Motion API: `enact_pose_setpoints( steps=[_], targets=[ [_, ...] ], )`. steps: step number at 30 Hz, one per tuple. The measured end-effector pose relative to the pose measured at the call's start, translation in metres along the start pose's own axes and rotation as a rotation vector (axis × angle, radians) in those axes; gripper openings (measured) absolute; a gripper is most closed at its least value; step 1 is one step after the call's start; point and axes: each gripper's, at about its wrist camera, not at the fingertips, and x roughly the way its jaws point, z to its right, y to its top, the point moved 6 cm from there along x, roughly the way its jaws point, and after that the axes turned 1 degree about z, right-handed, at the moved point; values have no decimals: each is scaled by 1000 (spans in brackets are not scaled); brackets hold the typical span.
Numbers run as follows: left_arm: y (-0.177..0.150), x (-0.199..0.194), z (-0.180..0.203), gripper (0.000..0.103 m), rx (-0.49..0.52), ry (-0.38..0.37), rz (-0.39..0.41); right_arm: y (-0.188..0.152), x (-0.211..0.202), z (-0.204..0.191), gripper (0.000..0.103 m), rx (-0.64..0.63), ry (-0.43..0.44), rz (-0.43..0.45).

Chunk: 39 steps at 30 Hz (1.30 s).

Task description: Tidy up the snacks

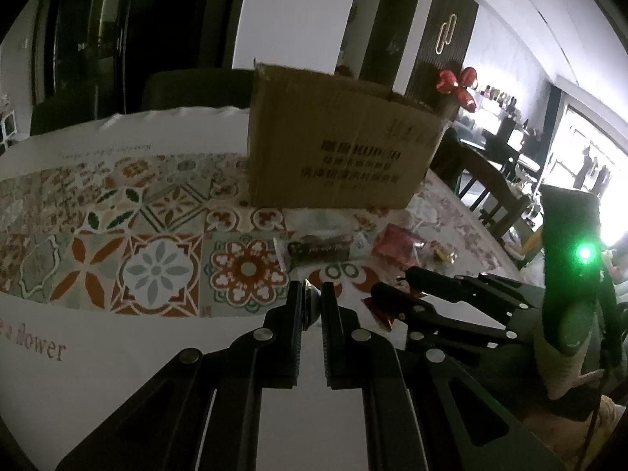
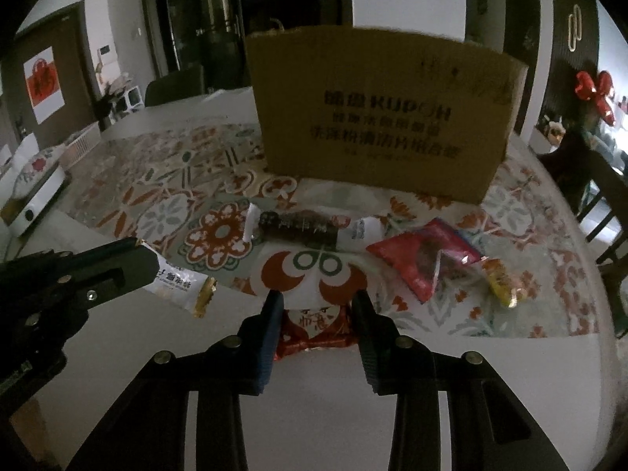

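Left wrist camera: sits behind left gripper (image 1: 313,294), looks forward and downward over patterned tablecloth (image 1: 157,243), close to table surface. Cardboard box (image 1: 337,145) stands ahead, slightly right of centre; right gripper (image 1: 392,288) enters from right side.

Right wrist camera: sits behind right gripper (image 2: 317,302), same forward-down tilt, box (image 2: 376,117) more frontal and nearer. Left gripper (image 2: 137,263) enters from left edge.

Shared part: box, tablecloth, dark snack bar (image 1: 320,249) (image 2: 298,229), red packet (image 1: 396,247) (image 2: 424,255), red balloon bow (image 1: 457,84) (image 2: 594,90).
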Motion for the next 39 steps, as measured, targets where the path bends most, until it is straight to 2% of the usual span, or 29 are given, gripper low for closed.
enact_pose_setpoints(
  steps=[9,10,11,15,19,21,23,29,39],
  targets=[
    [35,-13,6,10,27,-1,91,32,-36,6,36,20,-21,114],
    [40,-14,7,10,32,1,104,37,-39,7,28,21,-22,128],
    [47,-16,8,10,36,2,117,43,-42,8,16,20,-24,142],
    [65,-18,10,10,45,2,153,59,-42,15,16,28,-36,161],
    [68,-18,10,10,56,10,160,59,-46,21,17,62,-31,174],
    [64,-15,11,10,57,8,149,55,-43,20,18,57,-37,164],
    [59,-12,11,10,50,2,131,49,-37,19,35,63,-16,139],
    [43,-3,5,10,31,4,87,36,-14,13,58,75,46,71],
    [31,11,-7,10,9,18,49,28,23,7,58,74,112,-37]
  ],
)
